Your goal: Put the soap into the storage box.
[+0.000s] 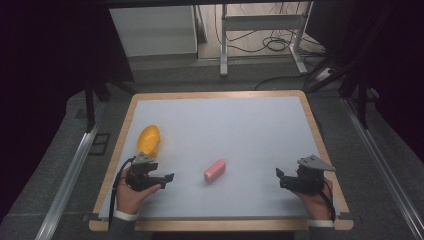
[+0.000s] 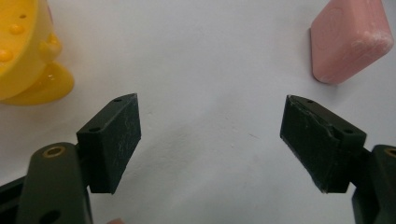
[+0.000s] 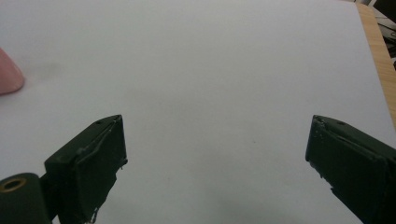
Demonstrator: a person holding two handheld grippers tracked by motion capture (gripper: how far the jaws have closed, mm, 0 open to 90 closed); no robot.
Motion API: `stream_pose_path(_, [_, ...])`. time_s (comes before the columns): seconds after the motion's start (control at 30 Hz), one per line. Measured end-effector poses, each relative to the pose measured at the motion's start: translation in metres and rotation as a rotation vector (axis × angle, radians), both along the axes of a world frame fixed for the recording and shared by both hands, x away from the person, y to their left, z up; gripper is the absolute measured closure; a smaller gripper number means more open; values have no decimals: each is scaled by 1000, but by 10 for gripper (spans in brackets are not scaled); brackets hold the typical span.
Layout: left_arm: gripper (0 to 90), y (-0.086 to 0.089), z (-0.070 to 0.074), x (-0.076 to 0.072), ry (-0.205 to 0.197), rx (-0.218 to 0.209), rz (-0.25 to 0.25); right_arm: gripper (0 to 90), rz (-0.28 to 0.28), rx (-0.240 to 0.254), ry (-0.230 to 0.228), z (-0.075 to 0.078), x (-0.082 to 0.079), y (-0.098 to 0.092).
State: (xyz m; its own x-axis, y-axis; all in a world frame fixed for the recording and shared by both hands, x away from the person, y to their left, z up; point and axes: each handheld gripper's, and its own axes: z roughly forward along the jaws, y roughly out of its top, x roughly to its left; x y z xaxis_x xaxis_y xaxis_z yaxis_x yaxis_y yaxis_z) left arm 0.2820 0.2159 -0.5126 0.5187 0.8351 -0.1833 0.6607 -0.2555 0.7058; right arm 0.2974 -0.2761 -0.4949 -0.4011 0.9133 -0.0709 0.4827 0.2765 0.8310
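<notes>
The white counter (image 1: 240, 130) carries a pink soap (image 1: 215, 171) near its middle, long axis diagonal. Your left gripper (image 1: 167, 177) is nearer, soap to its right; both it and the right gripper (image 1: 279, 175) stand apart, empty.

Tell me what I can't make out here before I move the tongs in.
- Yellow dish: left gripper view, cut off by the left and top edges; its full shape is unclear.
- Pink bar: right gripper view, cut off by the left edge, only a corner shows.
- Pink bar's surface marking: high view, too small to read.
- Table's near edge: high view, partly hidden by both forearms.
</notes>
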Motion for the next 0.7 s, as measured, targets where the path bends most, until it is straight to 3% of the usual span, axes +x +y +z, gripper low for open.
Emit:
stream_pose_path(0.13, [205, -1, 1, -1, -5, -3, -7, 48, -12, -18, -15, 1, -2, 0])
stream_pose_path(0.53, [206, -2, 2, -1, -14, 14, -14, 49, -18, -12, -38, 3, -6, -3])
stream_pose_path(0.7, [211, -2, 5, -3, -25, 27, -1, 49, -24, -10, -28, 1, -6, -5])
